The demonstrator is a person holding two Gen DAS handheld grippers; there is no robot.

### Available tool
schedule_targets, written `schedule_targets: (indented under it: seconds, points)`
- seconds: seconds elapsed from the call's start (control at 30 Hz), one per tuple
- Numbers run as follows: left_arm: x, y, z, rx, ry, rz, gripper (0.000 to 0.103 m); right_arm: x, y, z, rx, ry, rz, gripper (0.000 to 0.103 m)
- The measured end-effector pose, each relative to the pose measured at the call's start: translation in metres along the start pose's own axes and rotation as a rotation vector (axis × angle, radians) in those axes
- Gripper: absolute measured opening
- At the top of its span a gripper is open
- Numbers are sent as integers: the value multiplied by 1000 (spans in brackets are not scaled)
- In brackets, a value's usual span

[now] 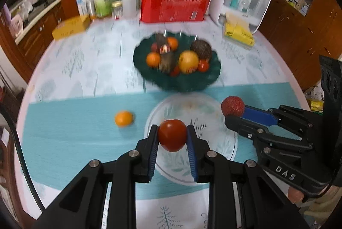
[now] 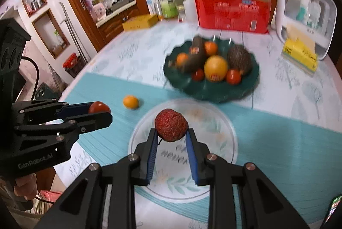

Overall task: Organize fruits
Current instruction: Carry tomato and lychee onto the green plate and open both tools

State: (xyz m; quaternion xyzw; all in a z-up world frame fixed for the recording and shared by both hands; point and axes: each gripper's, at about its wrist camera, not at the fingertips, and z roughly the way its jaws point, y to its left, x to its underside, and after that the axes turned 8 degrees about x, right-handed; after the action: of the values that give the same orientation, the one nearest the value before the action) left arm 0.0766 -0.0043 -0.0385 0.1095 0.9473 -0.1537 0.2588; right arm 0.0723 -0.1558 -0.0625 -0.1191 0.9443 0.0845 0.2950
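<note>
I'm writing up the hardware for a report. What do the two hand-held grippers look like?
Both are matte black plastic linkages with silver pivot pins and ribbed blue pads on the two fingers. The left hand-held gripper has white "GenRobot.AI" lettering on its body and a black cable trailing from it. The right hand-held gripper shows white "DAS" lettering on its side.

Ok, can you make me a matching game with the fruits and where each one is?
Things:
1. smooth red tomato
2. bumpy red fruit
3. small orange fruit
4. big yellow fruit

Places:
A. in the dark green bowl
B. lying alone on the blue mat
C. between the fingers of the right gripper
D. between the fingers of the left gripper

Pairs: 1-D, 2-C, 3-B, 4-A
</note>
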Motion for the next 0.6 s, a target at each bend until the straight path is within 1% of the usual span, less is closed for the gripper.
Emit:
schedule_targets:
  seconds: [0.17,0.23,0.37,0.4,0.43,0.5,0.6]
  points:
    - [-57,-14,-31,-18,-66,80,24,-46,-15,-29,4,-57,37,27]
    - [-78,-18,-41,-18,-87,105,24,-71,-25,-41,-13,-84,65,27]
    - [-130,-30,-54,-22,-132,165,24,-119,-45,-61,10,-128,99,27]
    - [-145,-34,-56,-22,-143,181,24,-131,-51,-64,17,-132,111,27]
    - [-153,-35,-56,-25,-147,186,24,-144,-57,-67,22,-137,123,27]
    - [-179,-37,-49,-29,-154,200,24,-166,-68,-69,40,-154,141,27]
    - [-202,-34,-30,-18,-135,199,24,-196,-85,-61,78,-163,163,27]
